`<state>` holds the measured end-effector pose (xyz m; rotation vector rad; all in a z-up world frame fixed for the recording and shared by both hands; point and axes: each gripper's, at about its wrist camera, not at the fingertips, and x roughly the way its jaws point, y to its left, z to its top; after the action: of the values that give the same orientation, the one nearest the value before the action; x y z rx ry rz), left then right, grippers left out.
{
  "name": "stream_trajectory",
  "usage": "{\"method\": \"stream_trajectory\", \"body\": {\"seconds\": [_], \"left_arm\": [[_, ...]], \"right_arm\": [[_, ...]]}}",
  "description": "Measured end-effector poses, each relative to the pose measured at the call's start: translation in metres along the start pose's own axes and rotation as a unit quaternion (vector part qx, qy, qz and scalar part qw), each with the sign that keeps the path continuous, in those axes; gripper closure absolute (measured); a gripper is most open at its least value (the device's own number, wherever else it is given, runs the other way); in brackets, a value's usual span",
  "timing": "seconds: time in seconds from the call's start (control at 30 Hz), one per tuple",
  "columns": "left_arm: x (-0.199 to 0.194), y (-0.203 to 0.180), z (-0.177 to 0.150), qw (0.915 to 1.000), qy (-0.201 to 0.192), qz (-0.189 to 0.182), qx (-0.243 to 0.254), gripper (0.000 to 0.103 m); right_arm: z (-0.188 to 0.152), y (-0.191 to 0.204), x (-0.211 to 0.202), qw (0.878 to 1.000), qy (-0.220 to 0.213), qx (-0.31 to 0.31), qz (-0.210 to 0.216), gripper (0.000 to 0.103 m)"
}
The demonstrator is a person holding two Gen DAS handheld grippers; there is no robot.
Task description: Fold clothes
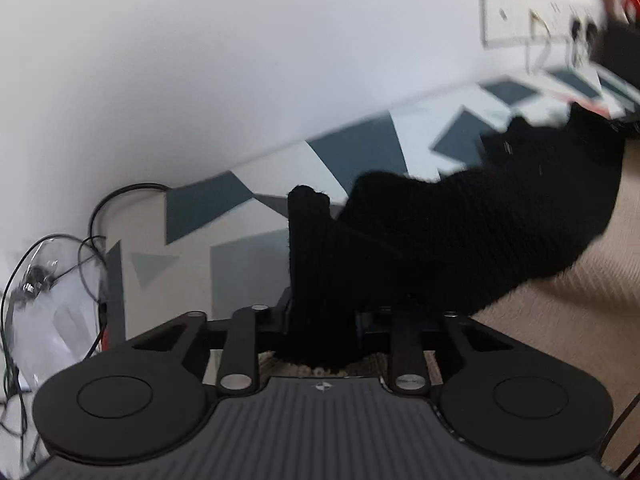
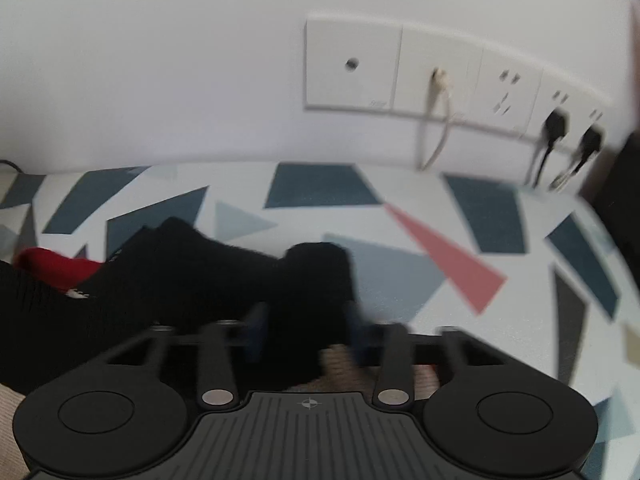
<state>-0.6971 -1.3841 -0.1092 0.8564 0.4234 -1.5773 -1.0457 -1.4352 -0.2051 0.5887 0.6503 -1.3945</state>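
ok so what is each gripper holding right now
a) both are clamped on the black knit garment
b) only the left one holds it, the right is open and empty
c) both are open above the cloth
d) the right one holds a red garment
a: in the left wrist view the left gripper has the black knit garment bunched between its fingers, and in the right wrist view the right gripper pinches the same black fabric.

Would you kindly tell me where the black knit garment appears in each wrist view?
Left wrist: black knit garment fills centre to upper right, pinched in the left gripper.
Right wrist: it stretches from the left edge to the right gripper.
Shared landmark: wall sockets.
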Motion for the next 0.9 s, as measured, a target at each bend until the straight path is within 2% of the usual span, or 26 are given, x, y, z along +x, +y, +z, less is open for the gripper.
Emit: {"method": "stream_trajectory", "body": {"seconds": [0.07, 0.23, 0.3, 0.4, 0.43, 0.47, 0.5, 0.57, 0.6, 0.67, 0.77, 0.8, 0.87, 0.9], "left_arm": [[0.003, 0.001, 0.002, 1.0, 0.001, -0.004, -0.006, 0.085], [-0.01, 0.022, 0.01, 0.9978, -0.012, -0.012, -0.064, 0.088], [-0.015, 0.032, 0.013, 0.9958, -0.024, -0.008, -0.088, 0.088], [0.006, 0.044, 0.019, 0.993, -0.008, -0.001, -0.118, 0.088], [0.021, 0.046, 0.021, 0.9915, 0.003, 0.0, -0.13, 0.087], [0.037, 0.048, 0.021, 0.9901, 0.019, 0.005, -0.139, 0.081], [0.052, 0.049, 0.021, 0.9886, 0.036, 0.011, -0.146, 0.069], [0.069, 0.05, 0.02, 0.9859, 0.048, 0.04, -0.155, 0.054], [0.077, 0.051, 0.02, 0.9843, 0.052, 0.056, -0.159, 0.039], [0.088, 0.054, 0.019, 0.9809, 0.06, 0.08, -0.167, 0.028], [0.084, 0.064, 0.019, 0.9786, 0.063, 0.088, -0.175, 0.027], [0.08, 0.067, 0.02, 0.9782, 0.062, 0.095, -0.174, 0.027], [0.07, 0.074, 0.021, 0.9771, 0.06, 0.11, -0.172, 0.026], [0.061, 0.079, 0.022, 0.9773, 0.058, 0.105, -0.175, 0.025]], "right_arm": [[0.002, -0.01, -0.012, 0.999, -0.026, 0.023, 0.004, 0.096], [0.015, -0.033, -0.041, 0.993, -0.086, 0.078, 0.022, 0.097], [0.024, -0.045, -0.054, 0.985, -0.125, 0.116, 0.038, 0.097], [0.039, -0.061, -0.055, 0.974, -0.158, 0.155, 0.046, 0.097], [0.044, -0.064, -0.043, 0.974, -0.152, 0.16, 0.044, 0.097], [0.048, -0.068, -0.026, 0.975, -0.137, 0.169, 0.038, 0.097], [0.05, -0.072, -0.004, 0.976, -0.114, 0.184, 0.033, 0.097], [0.049, -0.08, 0.044, 0.974, -0.051, 0.218, 0.023, 0.097], [0.046, -0.081, 0.061, 0.974, -0.032, 0.225, 0.014, 0.097], [0.045, -0.08, 0.075, 0.975, -0.031, 0.219, 0.001, 0.097], [0.047, -0.075, 0.081, 0.979, -0.025, 0.201, -0.011, 0.096], [0.048, -0.075, 0.08, 0.98, -0.022, 0.199, -0.012, 0.092], [0.051, -0.077, 0.076, 0.977, -0.011, 0.211, -0.009, 0.067], [0.052, -0.078, 0.069, 0.976, -0.014, 0.219, -0.009, 0.063]]}}
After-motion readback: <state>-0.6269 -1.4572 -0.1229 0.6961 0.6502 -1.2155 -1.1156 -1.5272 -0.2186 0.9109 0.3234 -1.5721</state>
